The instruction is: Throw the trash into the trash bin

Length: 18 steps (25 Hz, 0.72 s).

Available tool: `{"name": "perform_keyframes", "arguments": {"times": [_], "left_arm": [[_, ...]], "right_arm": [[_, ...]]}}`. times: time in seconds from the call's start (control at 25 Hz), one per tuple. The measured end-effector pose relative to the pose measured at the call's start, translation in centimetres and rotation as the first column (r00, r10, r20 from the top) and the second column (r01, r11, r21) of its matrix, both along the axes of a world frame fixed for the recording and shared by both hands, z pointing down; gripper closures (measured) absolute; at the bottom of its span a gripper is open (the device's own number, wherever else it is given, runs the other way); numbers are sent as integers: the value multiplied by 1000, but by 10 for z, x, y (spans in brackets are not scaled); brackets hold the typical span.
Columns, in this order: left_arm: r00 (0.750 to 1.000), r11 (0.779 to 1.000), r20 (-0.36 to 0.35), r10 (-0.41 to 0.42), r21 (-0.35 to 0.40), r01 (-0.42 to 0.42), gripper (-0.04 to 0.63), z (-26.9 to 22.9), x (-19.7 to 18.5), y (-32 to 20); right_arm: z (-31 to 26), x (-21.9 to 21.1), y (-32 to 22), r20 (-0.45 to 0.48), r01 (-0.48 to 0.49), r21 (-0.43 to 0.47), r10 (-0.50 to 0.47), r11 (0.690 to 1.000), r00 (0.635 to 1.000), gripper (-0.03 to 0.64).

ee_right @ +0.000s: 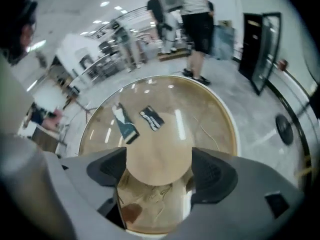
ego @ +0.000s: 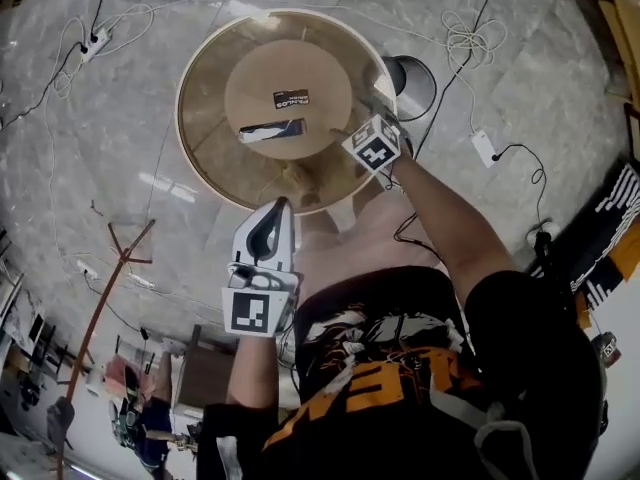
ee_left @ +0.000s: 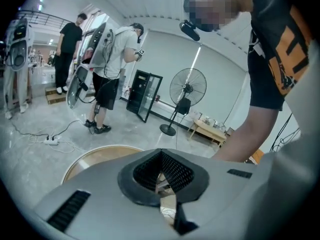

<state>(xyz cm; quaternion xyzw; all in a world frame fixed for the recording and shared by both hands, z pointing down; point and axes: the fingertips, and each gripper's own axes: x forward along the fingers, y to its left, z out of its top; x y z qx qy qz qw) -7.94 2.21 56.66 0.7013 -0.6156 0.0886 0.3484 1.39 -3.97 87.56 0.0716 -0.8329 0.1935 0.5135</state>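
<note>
Two light, flimsy scraps, packet (ego: 291, 98) and wrapper (ego: 272, 131), are lying mid-table (ego: 186, 133), probably wanting edge pinches. I am holding my right gripper (ee_right: 159, 171) agape, my left gripper (ee_left: 161, 176) closed.

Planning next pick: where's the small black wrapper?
Head view: small black wrapper on the wooden centre disc, just beyond and right of the longer teal wrapper.

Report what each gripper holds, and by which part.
Nothing is held. The right gripper's jaws stand apart, empty, above the round glass-topped table. The left gripper's jaws are together with nothing between them.
</note>
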Motion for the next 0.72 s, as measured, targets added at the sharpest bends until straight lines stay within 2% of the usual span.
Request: {"name": "perform_keyframes", "arguments": {"times": [0.04,0.12,0.24,0.32,0.4,0.52,0.56,0.64,0.72], "left_arm": [[1000,1000,0,-17,-6,17,572,3,-6,8],[999,999,0,-49,-20,49,572,8,-15,26],[996,995,8,-90,-51,90,572,17,-28,50],[993,991,14,-118,-65,118,572,21,-38,63],[990,987,12,-141,-78,142,572,26,-48,73],[989,985,8,-148,-93,148,572,32,-55,82],[990,985,5,-143,-95,143,572,32,-54,82],[992,988,-2,-128,-90,127,572,32,-51,77],[994,991,-8,-106,-84,105,572,31,-46,68]], "right_arm": [[2,-28,9,12,103,29,-103,994,995,201],[10,-72,16,13,220,80,-221,972,975,228],[32,-112,5,-24,248,120,-247,961,969,310],[48,-124,-4,-61,263,106,-257,959,964,328],[61,-127,-5,-109,320,97,-310,942,945,339],[65,-123,-3,-162,404,139,-382,904,910,467],[64,-118,-3,-178,413,151,-386,898,905,542],[62,-101,-5,-208,392,157,-358,907,910,577],[58,-74,-12,-214,287,136,-254,948,943,588]]}}
